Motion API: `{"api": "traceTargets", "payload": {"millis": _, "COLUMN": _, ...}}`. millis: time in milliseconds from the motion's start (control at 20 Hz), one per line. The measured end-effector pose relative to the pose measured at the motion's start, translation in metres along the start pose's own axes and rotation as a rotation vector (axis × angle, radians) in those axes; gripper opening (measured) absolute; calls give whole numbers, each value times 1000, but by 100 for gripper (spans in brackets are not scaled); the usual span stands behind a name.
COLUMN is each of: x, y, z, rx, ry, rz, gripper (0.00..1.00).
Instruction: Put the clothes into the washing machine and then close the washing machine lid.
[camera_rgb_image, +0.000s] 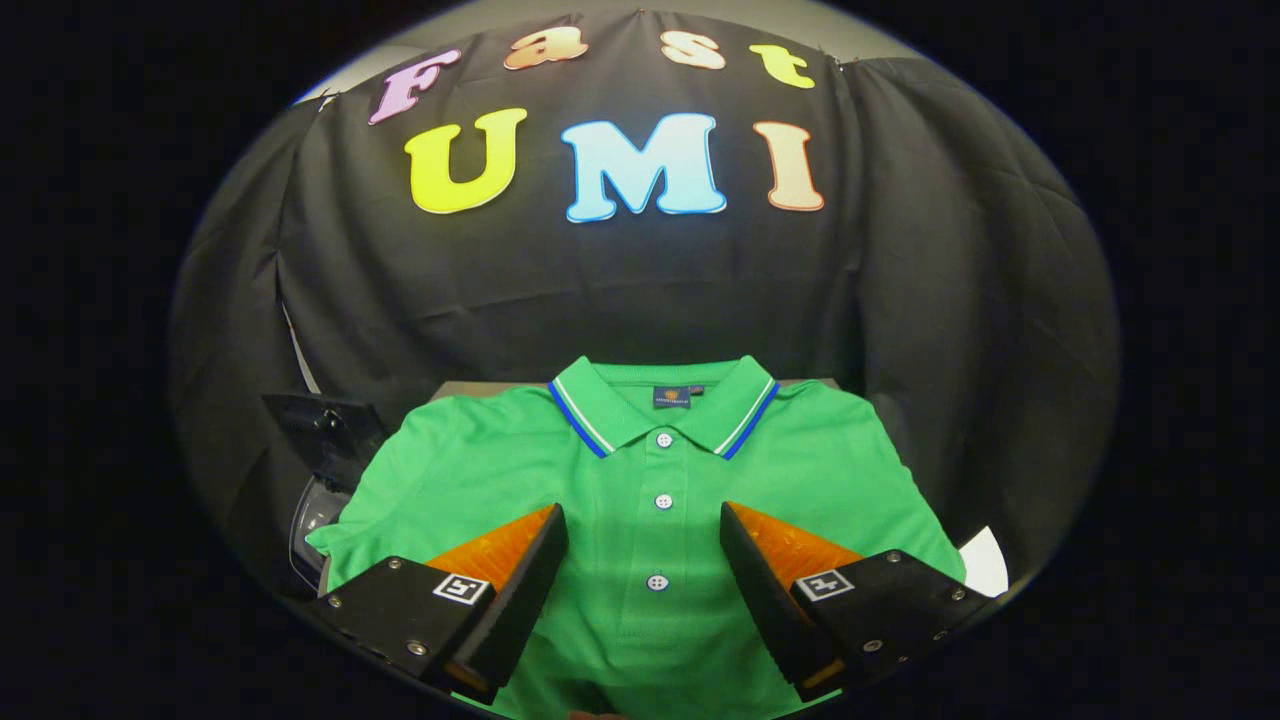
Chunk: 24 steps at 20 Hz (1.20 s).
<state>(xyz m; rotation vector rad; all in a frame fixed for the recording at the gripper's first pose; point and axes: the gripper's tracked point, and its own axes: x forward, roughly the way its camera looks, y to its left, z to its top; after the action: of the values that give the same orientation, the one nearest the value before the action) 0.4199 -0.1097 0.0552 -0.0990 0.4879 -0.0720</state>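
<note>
A green polo shirt (640, 480) with a blue-and-white striped collar lies spread flat on a table, its button placket running between my fingers. My gripper (645, 525) hovers over the shirt's chest, open, the two fingers set wide apart on either side of the buttons and touching nothing that I can see. To the left of the shirt, past its sleeve, a dark appliance with a raised dark lid (325, 420) and a rounded pale rim (305, 520) shows partly; it looks like the washing machine.
The table's far edge (490, 388) shows just behind the collar. A white sheet or card (985, 562) lies at the shirt's right side. The black cloth wall stands close behind the table.
</note>
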Motion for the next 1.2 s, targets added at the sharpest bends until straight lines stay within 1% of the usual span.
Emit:
{"api": "traceTargets", "payload": {"millis": 350, "x": -1, "y": 0, "z": 2, "rx": 25, "ry": 39, "rz": -28, "gripper": 94}}
{"api": "traceTargets", "payload": {"millis": 500, "x": -4, "y": -2, "z": 2, "rx": 60, "ry": 20, "rz": -53, "gripper": 94}}
{"api": "traceTargets", "payload": {"millis": 600, "x": -2, "y": -2, "z": 0, "rx": 54, "ry": 20, "rz": -71, "gripper": 93}}
{"api": "traceTargets", "payload": {"millis": 650, "x": -3, "y": -4, "z": -1, "rx": 60, "ry": 21, "rz": -83, "gripper": 88}}
{"api": "traceTargets", "payload": {"millis": 800, "x": -3, "y": -8, "z": 0, "rx": 50, "ry": 8, "rz": -104, "gripper": 67}}
{"api": "traceTargets", "payload": {"millis": 850, "x": -2, "y": -10, "z": 0, "rx": 29, "ry": -1, "rz": -109, "gripper": 51}}
{"api": "traceTargets", "payload": {"millis": 950, "x": -4, "y": -11, "z": -4, "rx": -36, "ry": 18, "rz": -121, "gripper": 11}}
{"api": "traceTargets", "payload": {"millis": 1050, "x": -5, "y": -13, "z": -2, "rx": -65, "ry": 66, "rz": -168, "gripper": 4}}
{"api": "traceTargets", "payload": {"millis": 1100, "x": -7, "y": -14, "z": -1, "rx": -64, "ry": 93, "rz": -192, "gripper": 2}}
{"api": "traceTargets", "payload": {"millis": 1200, "x": -10, "y": -10, "z": -1, "rx": -72, "ry": 126, "rz": -221, "gripper": 1}}
